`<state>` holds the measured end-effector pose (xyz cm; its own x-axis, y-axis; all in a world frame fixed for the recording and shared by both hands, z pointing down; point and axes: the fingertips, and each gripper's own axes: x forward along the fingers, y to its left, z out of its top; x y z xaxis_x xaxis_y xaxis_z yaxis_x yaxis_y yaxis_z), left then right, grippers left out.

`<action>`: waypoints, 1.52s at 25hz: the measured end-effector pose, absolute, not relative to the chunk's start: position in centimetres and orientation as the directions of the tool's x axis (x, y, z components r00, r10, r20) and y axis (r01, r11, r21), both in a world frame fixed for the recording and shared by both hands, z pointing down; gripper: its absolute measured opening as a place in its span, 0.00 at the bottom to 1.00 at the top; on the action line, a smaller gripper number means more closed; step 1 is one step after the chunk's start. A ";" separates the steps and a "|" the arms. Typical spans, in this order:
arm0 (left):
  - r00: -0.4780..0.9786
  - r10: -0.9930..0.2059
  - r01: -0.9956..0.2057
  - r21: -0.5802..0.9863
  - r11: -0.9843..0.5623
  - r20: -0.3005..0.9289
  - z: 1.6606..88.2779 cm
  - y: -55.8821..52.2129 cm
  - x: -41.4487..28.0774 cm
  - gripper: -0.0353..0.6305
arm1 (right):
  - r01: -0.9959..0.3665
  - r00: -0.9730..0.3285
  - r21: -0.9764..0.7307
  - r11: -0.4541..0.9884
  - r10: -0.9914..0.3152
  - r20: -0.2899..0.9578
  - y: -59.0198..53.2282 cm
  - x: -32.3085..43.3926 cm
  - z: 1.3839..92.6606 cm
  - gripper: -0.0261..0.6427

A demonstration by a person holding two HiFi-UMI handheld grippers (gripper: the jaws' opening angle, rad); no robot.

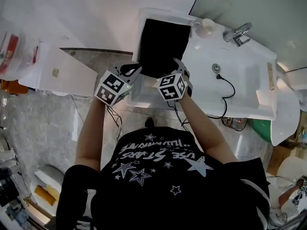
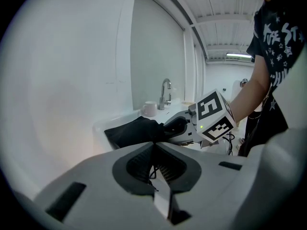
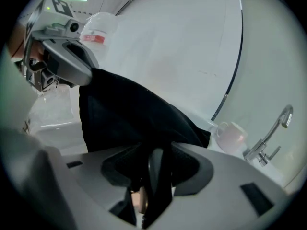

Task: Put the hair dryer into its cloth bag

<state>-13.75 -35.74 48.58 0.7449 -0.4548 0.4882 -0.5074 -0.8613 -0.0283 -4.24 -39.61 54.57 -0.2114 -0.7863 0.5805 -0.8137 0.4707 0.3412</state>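
The black cloth bag lies flat on a white tray beside the sink. Both grippers meet its near edge. My left gripper is shut, pinching the bag's edge, and a thin black thread hangs from its jaws. My right gripper is at the bag's near right corner. A smooth dark piece, apparently the hair dryer, stands between its jaws, and black cloth hides its far end. The rest of the dryer is out of sight.
A white mug and a chrome faucet stand right of the tray, by the sink basin. A black cable trails over the basin's edge. The wall rises behind the tray. A bagged white thing shows at the left.
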 end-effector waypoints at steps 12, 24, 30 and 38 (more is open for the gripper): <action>0.677 -0.536 -0.578 -0.086 -0.811 0.504 49.2 -35.8 -14.2 0.09 | -0.860 -0.313 0.159 0.485 -0.748 0.586 -37.2 -3.7 54.0 0.42; 0.614 -0.642 -0.685 -0.095 -0.722 0.459 47.2 -34.7 -13.9 0.22 | -0.892 -0.390 0.007 0.451 -0.778 0.493 -34.6 -0.2 49.6 0.35; 0.576 -0.715 -0.743 -0.112 -0.660 0.396 44.4 -33.7 -14.1 0.26 | -0.895 -0.395 0.005 0.446 -0.796 0.458 -33.6 1.2 47.1 0.21; 0.551 -0.761 -0.781 -0.110 -0.615 0.342 42.0 -29.9 -12.5 0.21 | -0.889 -0.433 -0.051 0.455 -0.798 0.421 -30.4 3.5 44.9 0.05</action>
